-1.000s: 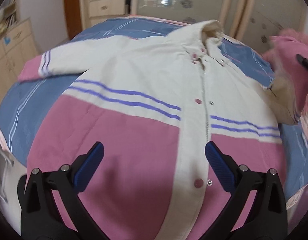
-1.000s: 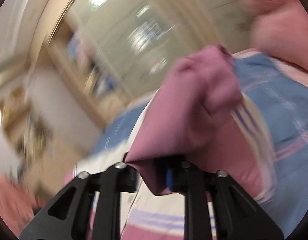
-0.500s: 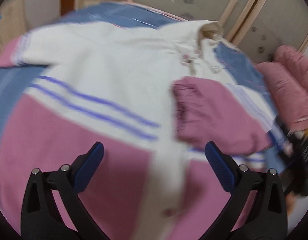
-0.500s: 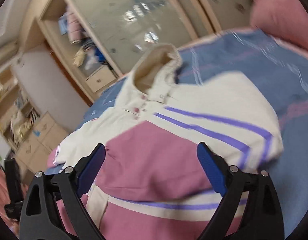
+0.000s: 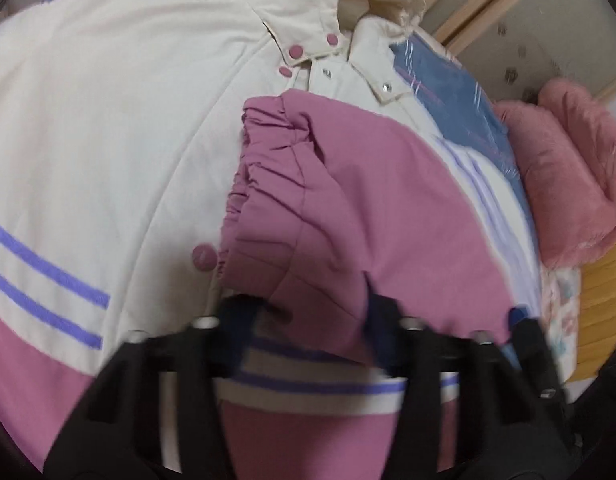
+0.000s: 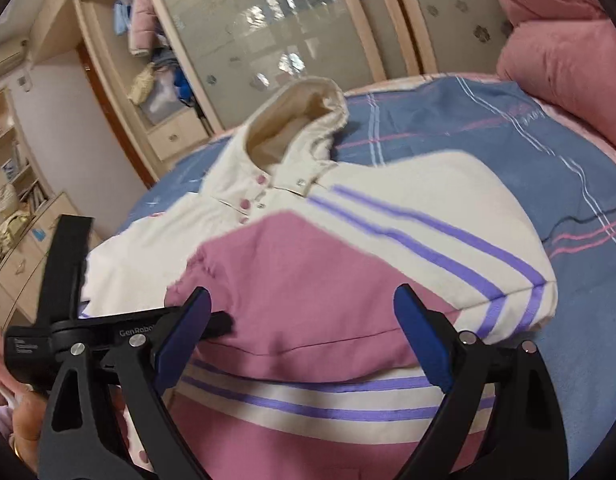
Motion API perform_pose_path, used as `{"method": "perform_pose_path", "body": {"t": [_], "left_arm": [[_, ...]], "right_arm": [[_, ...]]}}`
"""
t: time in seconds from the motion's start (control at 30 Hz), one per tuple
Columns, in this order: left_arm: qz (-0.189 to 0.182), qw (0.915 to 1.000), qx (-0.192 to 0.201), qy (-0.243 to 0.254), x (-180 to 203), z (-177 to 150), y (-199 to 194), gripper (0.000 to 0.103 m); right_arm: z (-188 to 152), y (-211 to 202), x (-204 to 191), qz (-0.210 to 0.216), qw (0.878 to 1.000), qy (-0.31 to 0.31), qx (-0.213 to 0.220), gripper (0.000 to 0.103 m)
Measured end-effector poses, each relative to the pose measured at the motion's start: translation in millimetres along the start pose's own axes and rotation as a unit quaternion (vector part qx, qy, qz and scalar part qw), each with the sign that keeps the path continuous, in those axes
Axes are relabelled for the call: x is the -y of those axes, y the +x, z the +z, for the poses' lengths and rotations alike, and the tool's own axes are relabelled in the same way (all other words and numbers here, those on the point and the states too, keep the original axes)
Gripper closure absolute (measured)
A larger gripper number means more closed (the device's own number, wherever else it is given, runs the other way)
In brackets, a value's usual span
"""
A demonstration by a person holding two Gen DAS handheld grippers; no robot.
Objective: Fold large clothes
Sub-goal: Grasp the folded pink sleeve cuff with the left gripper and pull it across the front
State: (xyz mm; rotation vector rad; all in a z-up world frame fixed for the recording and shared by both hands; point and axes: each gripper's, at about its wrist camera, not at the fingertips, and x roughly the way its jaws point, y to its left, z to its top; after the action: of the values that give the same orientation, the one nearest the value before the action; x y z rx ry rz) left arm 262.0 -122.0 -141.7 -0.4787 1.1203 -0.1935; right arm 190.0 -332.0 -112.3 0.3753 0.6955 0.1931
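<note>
A cream and pink jacket [image 5: 107, 120] with purple stripes lies front up on the bed, collar at the far end. Its pink sleeve [image 5: 328, 200] is folded across the chest. My left gripper [image 5: 308, 320] is blurred, its jaws closing on the sleeve's near edge, with pink fabric bunched between the fingers. In the right wrist view the same jacket [image 6: 428, 184] and sleeve [image 6: 308, 280] lie below my right gripper [image 6: 303, 312], which hovers open with nothing between its blue pads. The left gripper [image 6: 221, 323] reaches in from the left onto the sleeve.
The blue striped bedspread [image 6: 508, 140] surrounds the jacket. A fluffy pink blanket [image 5: 560, 168] is piled at the right of the bed. A wardrobe with glass doors [image 6: 267, 20] stands behind it, drawers [image 6: 23, 248] at the left. A person's hand [image 6: 23, 420] holds the left gripper.
The right gripper let go of the pink sleeve, which now lies across the jacket's chest, and opened wide. The left gripper moved up to the sleeve and its jaws narrowed onto it.
</note>
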Motion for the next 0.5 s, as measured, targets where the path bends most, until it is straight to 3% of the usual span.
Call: {"method": "perform_pose_path", "body": {"t": [0.03,0.1,0.3,0.4,0.5], "left_arm": [[-0.032,0.9993,0.003,-0.019,-3.8,2.0,-1.1,0.080],[-0.034,0.9991,0.013,-0.023,-6.9,4.7,-7.1,0.082],[-0.008,0.9971,0.076,-0.005,-6.0,12.9,-40.8,0.085],[0.026,0.9937,0.109,0.006,-10.0,18.8,-58.2,0.085],[0.052,0.9910,0.123,0.010,-20.1,18.9,-70.1,0.085]], "right_arm": [[1.7,2.6,5.9,0.011,1.000,0.017,-0.006,0.010],[3.6,3.8,12.8,0.018,0.999,0.041,-0.014,0.010],[4.9,-3.4,1.6,0.009,1.000,0.023,-0.001,0.010],[2.7,-3.8,-7.1,0.027,1.000,0.012,0.000,0.010],[2.7,-14.5,-16.0,0.047,0.998,0.003,0.034,0.010]]}}
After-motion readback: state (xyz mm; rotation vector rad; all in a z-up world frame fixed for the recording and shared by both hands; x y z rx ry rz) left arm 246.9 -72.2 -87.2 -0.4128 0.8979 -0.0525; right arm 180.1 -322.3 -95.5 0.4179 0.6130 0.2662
